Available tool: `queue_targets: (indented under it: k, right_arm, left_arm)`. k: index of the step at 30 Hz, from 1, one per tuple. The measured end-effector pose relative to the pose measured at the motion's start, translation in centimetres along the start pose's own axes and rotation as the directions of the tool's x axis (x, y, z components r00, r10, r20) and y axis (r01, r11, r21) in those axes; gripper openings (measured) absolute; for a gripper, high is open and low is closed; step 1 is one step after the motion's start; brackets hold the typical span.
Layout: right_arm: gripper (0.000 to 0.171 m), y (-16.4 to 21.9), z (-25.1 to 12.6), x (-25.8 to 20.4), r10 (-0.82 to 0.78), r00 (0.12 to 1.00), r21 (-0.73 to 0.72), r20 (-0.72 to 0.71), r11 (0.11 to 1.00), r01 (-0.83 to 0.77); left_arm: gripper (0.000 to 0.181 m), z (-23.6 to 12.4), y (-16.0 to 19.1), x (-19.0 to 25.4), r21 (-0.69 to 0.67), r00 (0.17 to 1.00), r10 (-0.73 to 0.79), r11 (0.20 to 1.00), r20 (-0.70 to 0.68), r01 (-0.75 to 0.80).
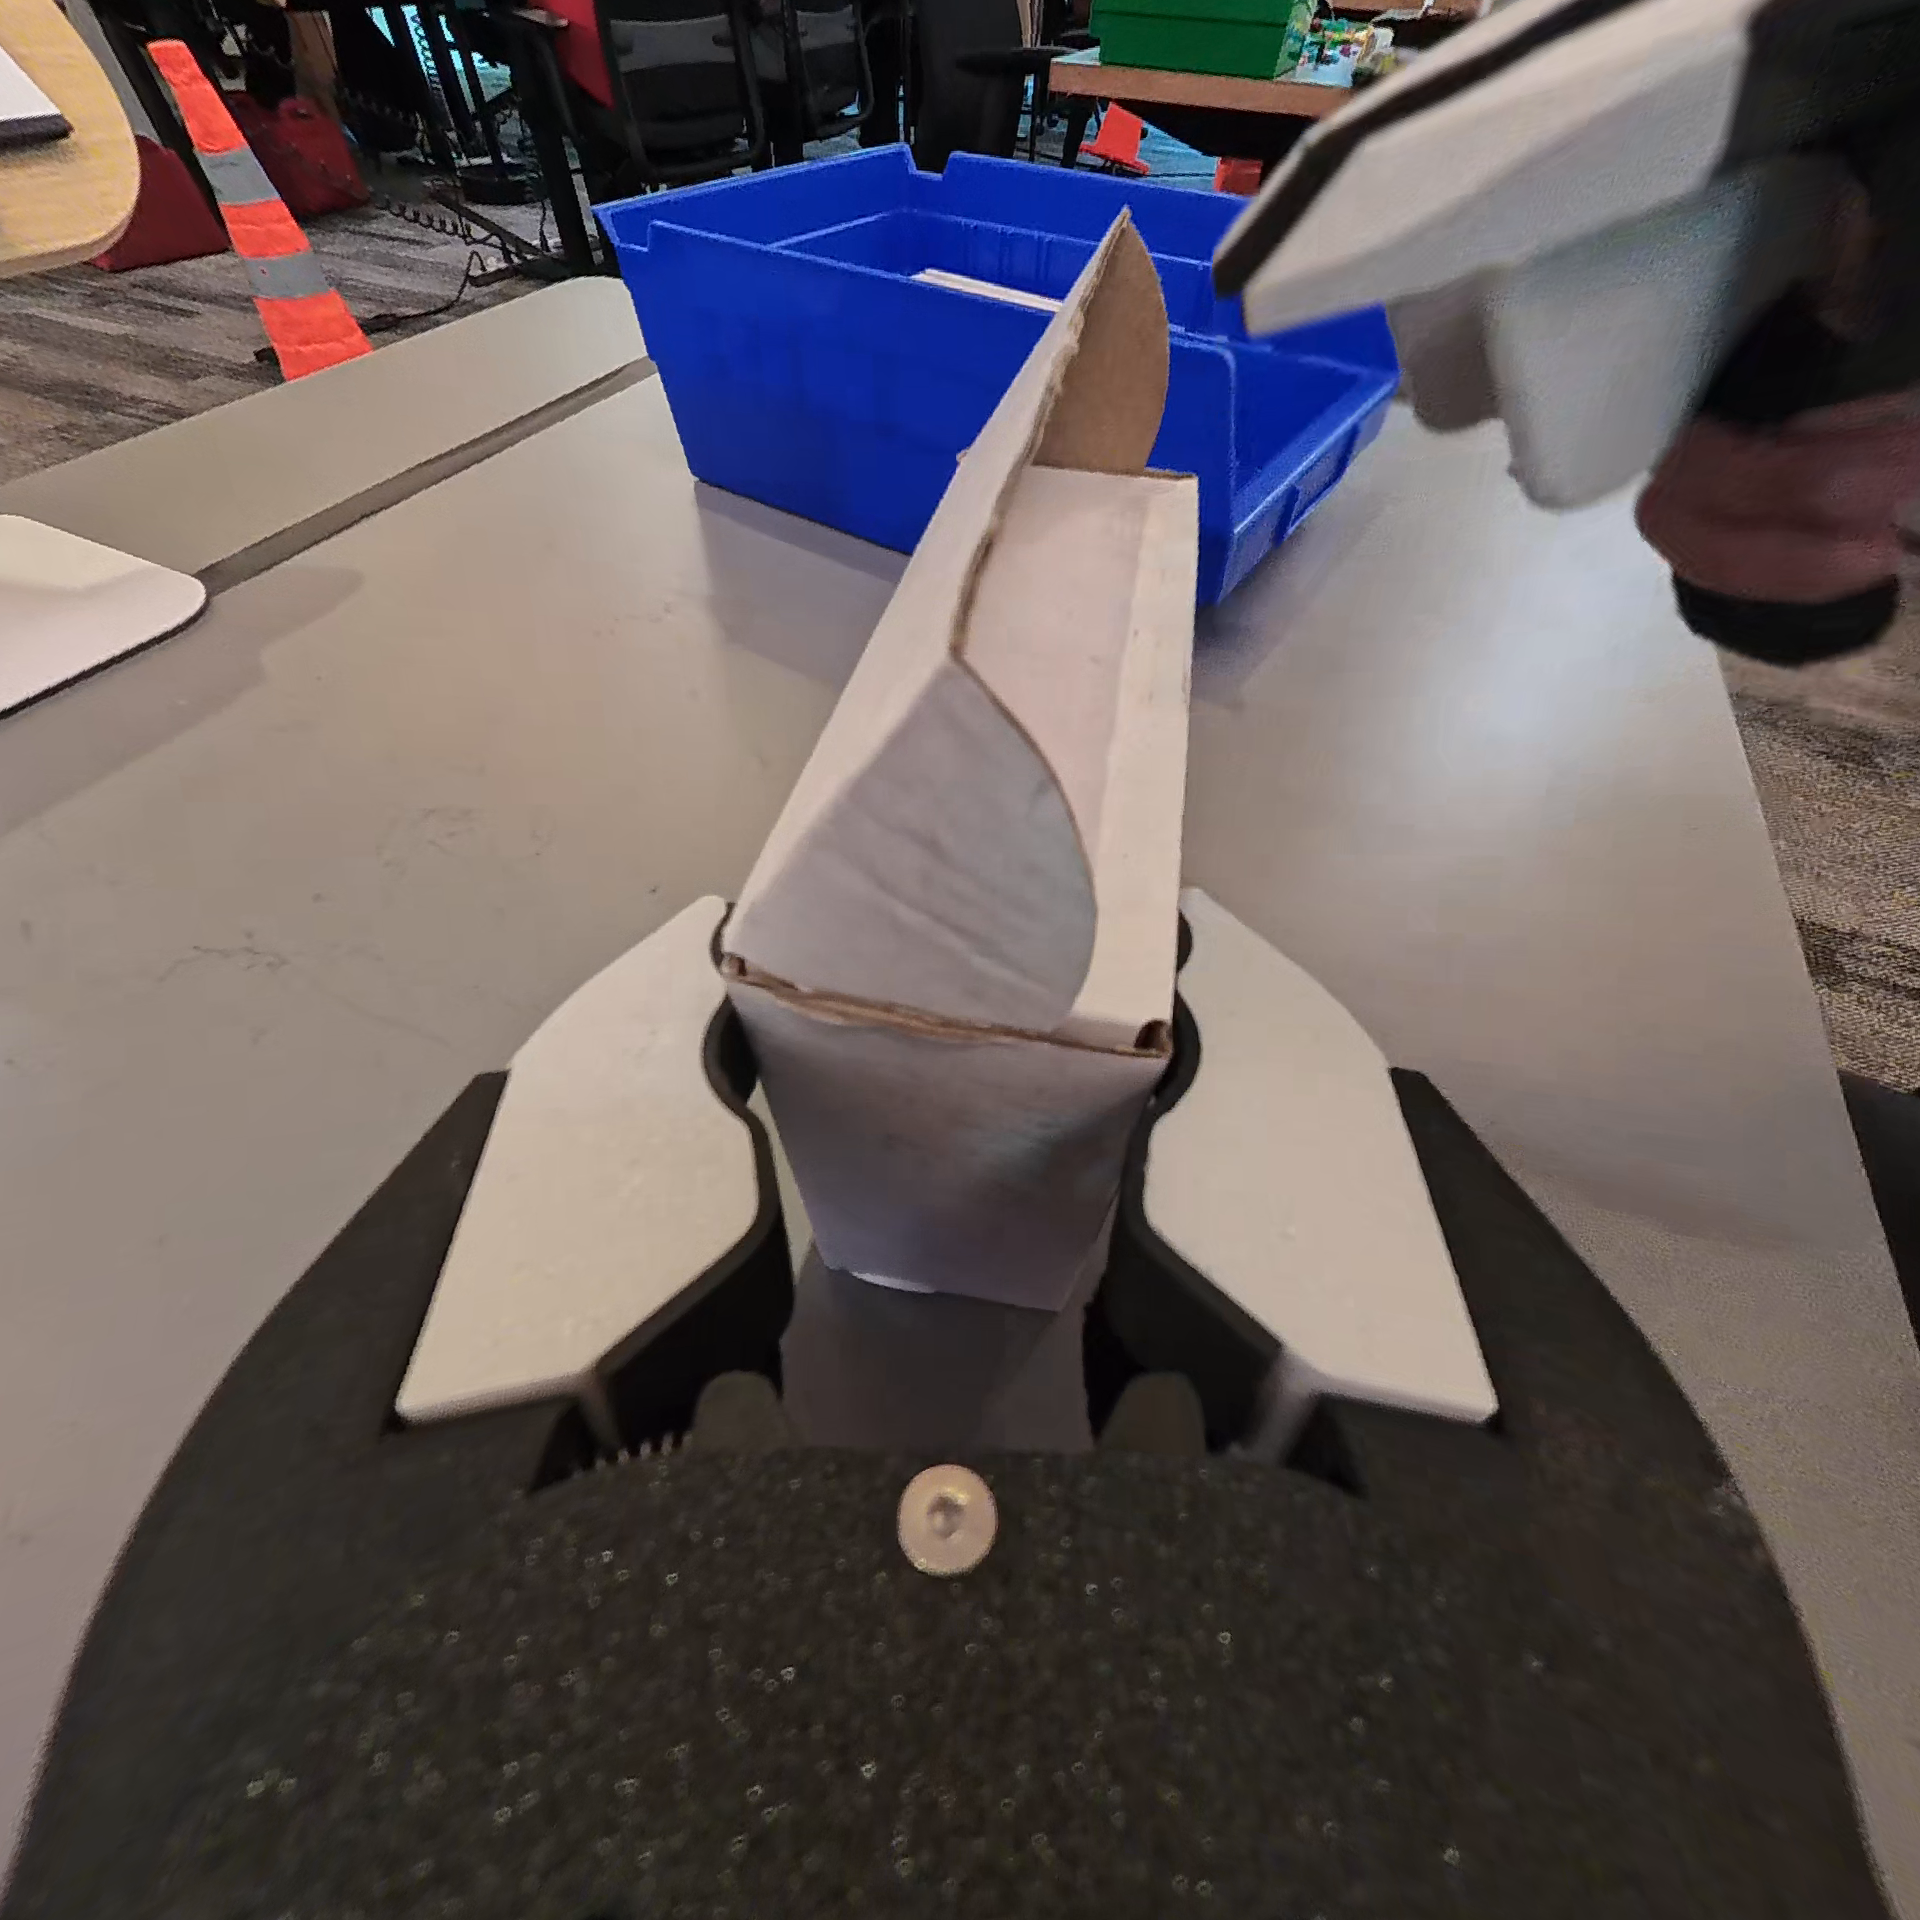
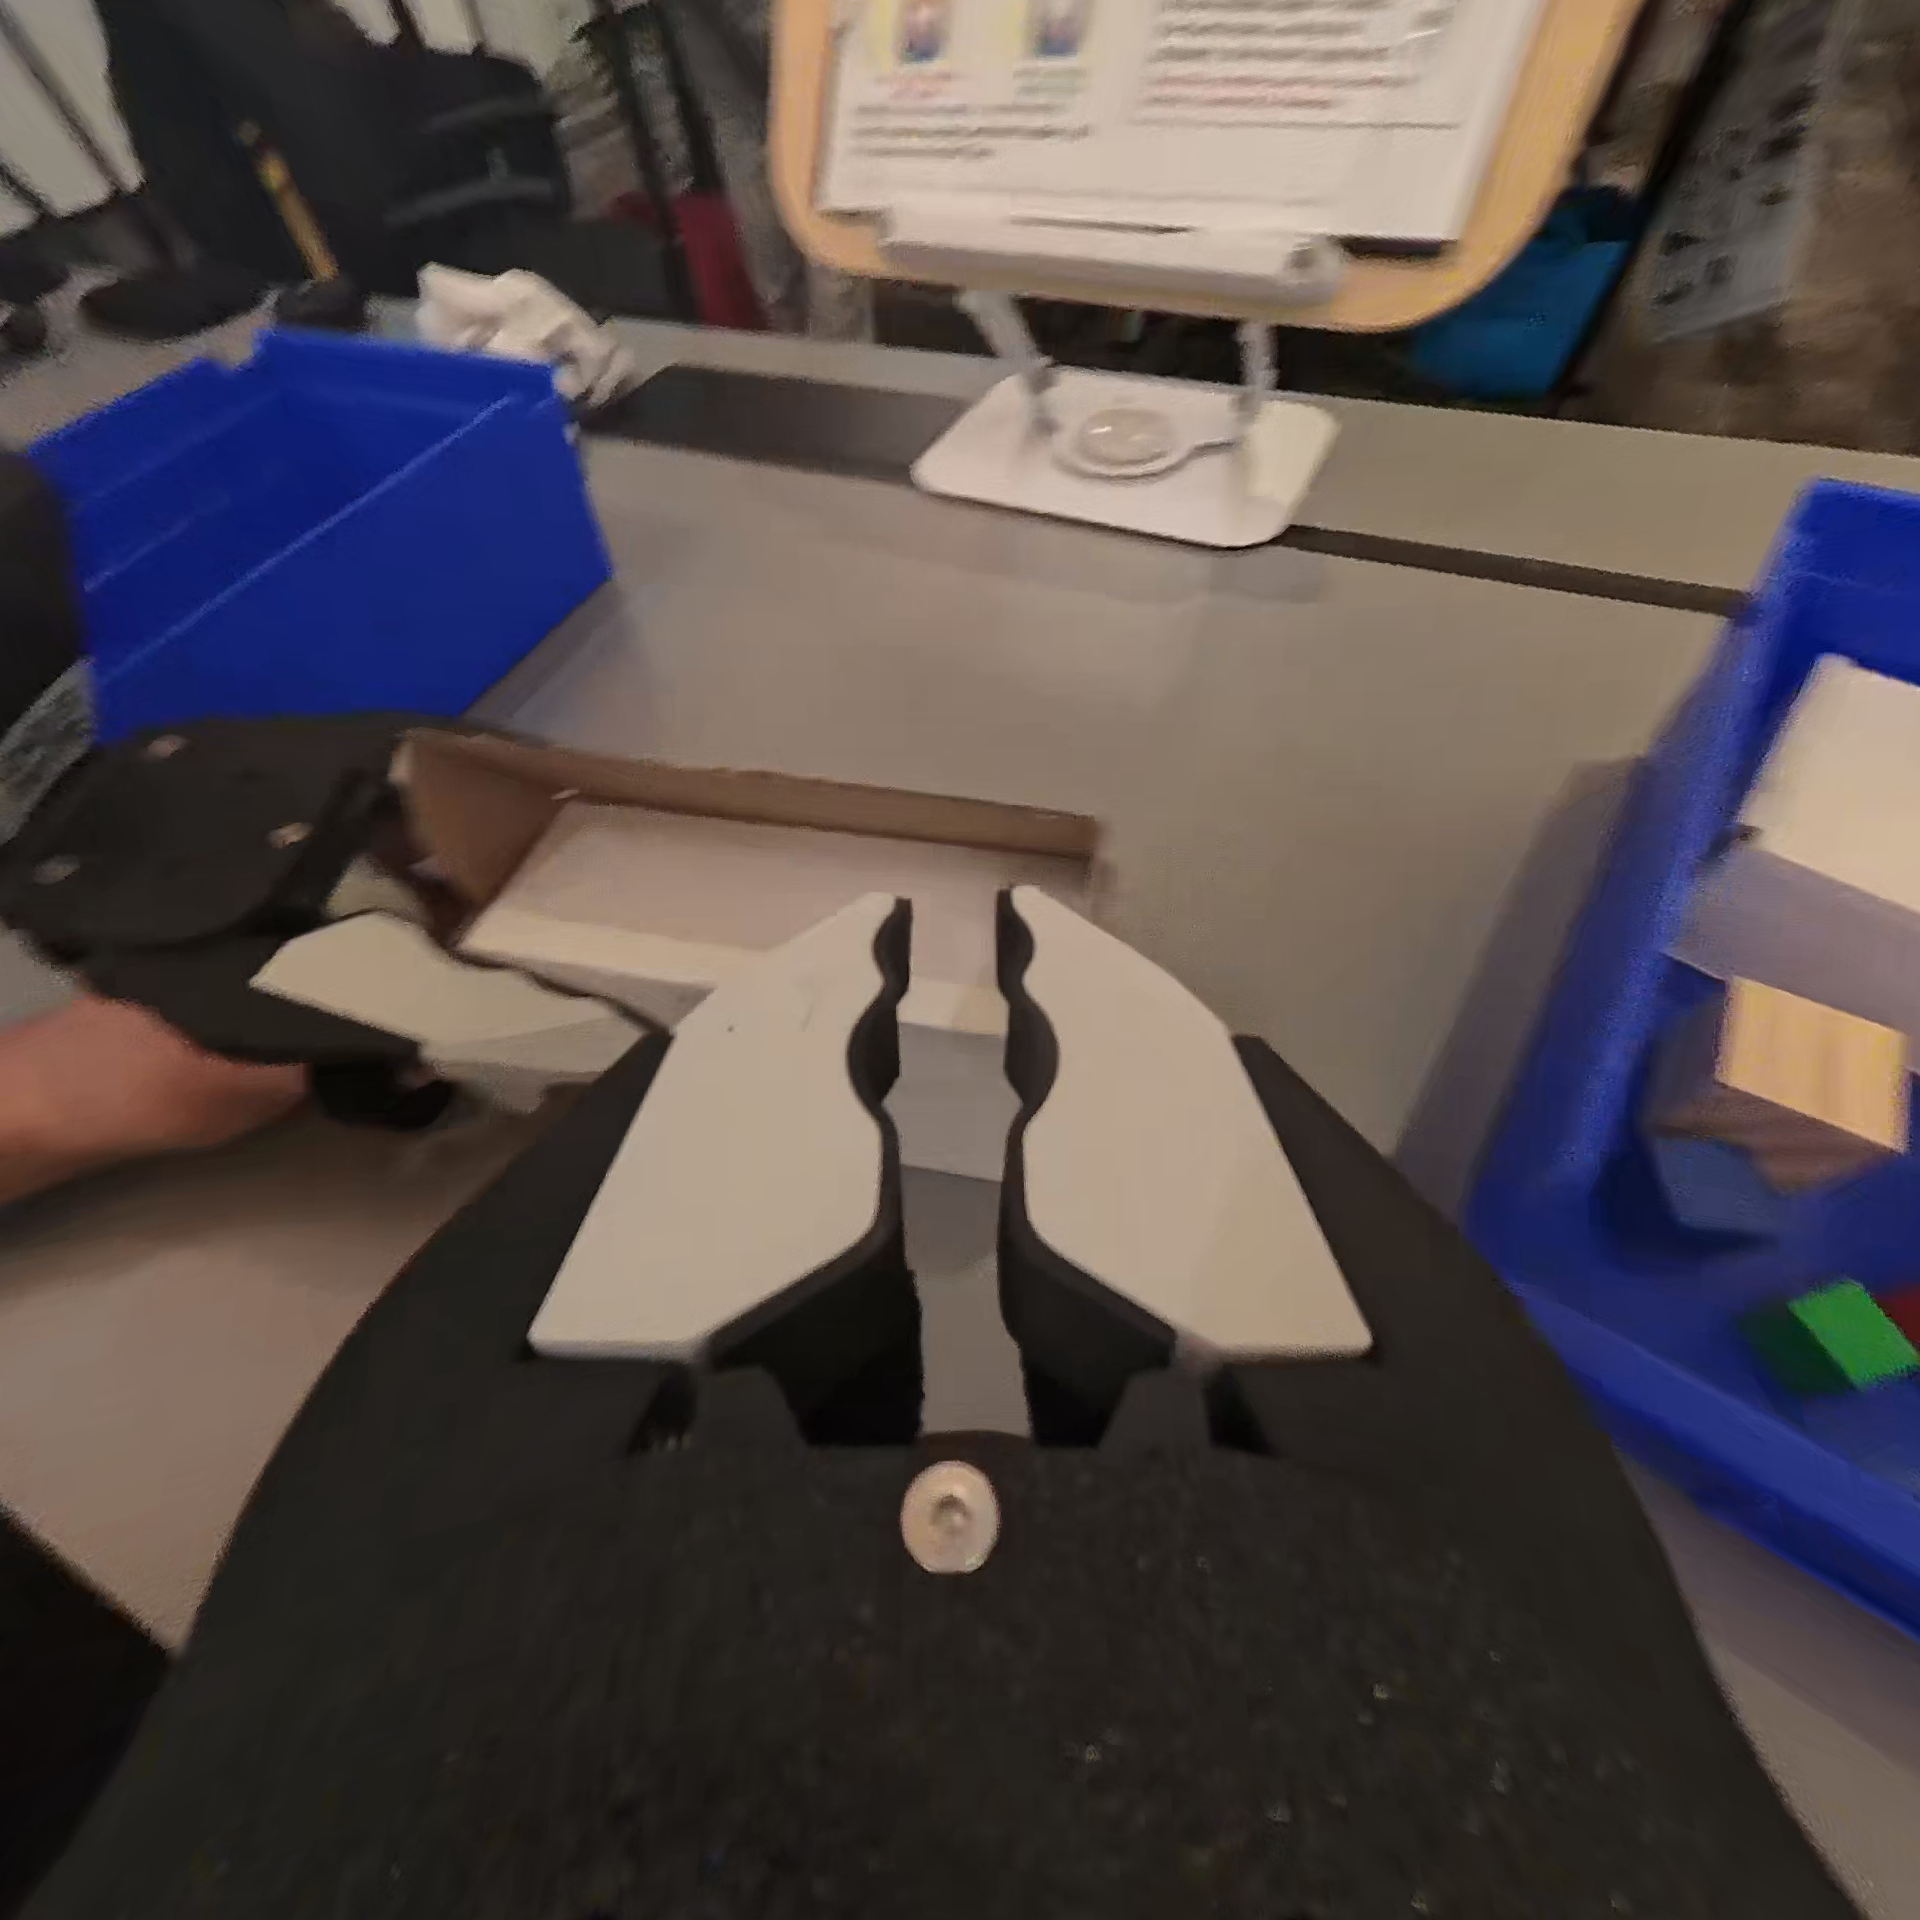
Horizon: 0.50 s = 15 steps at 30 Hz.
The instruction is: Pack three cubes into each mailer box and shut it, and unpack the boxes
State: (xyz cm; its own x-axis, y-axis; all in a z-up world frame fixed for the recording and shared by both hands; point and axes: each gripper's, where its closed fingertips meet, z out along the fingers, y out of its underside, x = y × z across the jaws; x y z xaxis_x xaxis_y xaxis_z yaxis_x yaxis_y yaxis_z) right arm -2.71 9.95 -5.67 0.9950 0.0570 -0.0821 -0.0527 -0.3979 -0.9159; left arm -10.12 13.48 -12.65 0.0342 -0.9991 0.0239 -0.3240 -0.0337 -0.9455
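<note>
**Left gripper clamps the mailer box; right gripper hovers over it**

The right wrist view is blurred. Whether the mailer box [image 1: 971,883] holds any cubes cannot be seen, since its lid stands only partly raised. A green cube [image 2: 1849,1345] lies in the blue bin [image 2: 1621,1039] right of the box, cut off at the frame edge. The left gripper [image 1: 951,997] pinches the box's near end on the grey table [image 1: 416,831]. The right gripper [image 2: 951,935], above the box, has a narrow gap between its fingers and grips nothing.
</note>
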Motion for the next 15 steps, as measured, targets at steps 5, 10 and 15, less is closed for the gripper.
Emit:
queue_targets:
  k: [5, 10, 15]
  right_arm:
    - [0.016, -1.2, -0.2, 1.1, -0.009, 1.000, 0.046, 0.020, 0.999, 0.008]
    - [0.012, -3.5, 1.3, -5.5, -0.241, 0.962, 0.128, 0.126, 0.966, 0.226]
    - [0.005, -3.3, 4.2, -11.5, -0.246, 0.933, 0.089, 0.262, 0.969, 0.230]
  left_arm:
    - [0.074, 0.0, 0.0, 0.0, 0.001, 1.000, 0.001, 1.000, -0.001, -0.001]
    - [0.074, 0.0, 0.0, 0.0, 0.001, 1.000, 0.004, 1.000, -0.001, -0.004]
    - [0.074, 0.1, 0.0, 0.0, 0.001, 1.000, 0.003, 1.000, 0.000, -0.003]
